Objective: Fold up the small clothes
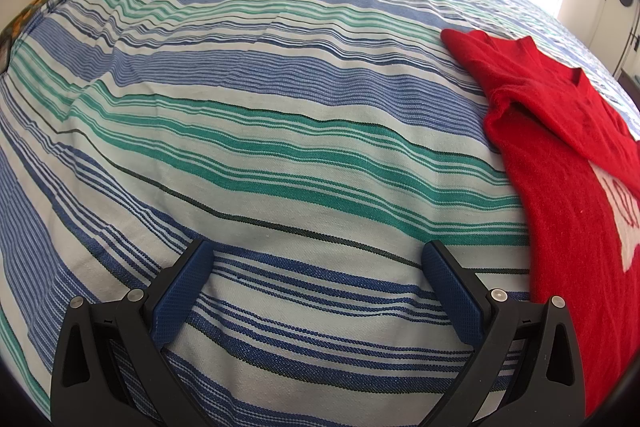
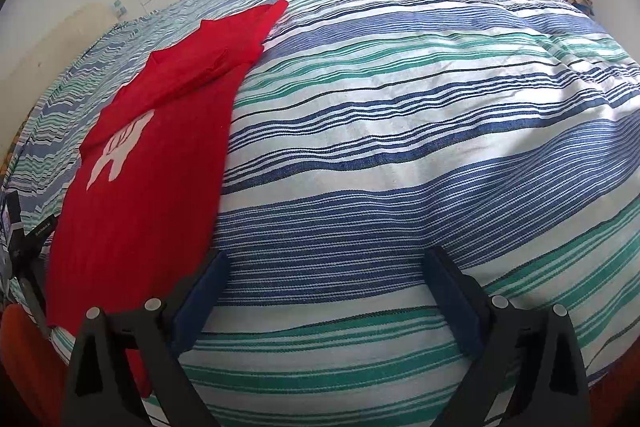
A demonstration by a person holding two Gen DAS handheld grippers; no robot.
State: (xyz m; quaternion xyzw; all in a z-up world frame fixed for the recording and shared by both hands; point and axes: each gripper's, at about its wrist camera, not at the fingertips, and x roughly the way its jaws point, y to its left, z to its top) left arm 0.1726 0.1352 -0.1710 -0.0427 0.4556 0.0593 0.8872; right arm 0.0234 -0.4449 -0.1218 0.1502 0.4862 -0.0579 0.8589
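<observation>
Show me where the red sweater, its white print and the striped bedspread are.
red sweater (image 2: 152,195): right wrist view, on its lower body.
white print (image 2: 120,151): right wrist view, on the middle of the print.
striped bedspread (image 1: 260,131): left wrist view, on a green stripe.

Left gripper (image 1: 318,263): black angular frame, 2 fingers lined with blue textured pads (image 1: 184,293), 2 silver round pins on each side, triangular cut-outs in outer arms. Right gripper (image 2: 326,273): same black frame, darker blue pads (image 2: 200,301), 2 silver pins each side, triangular cut-outs.
</observation>
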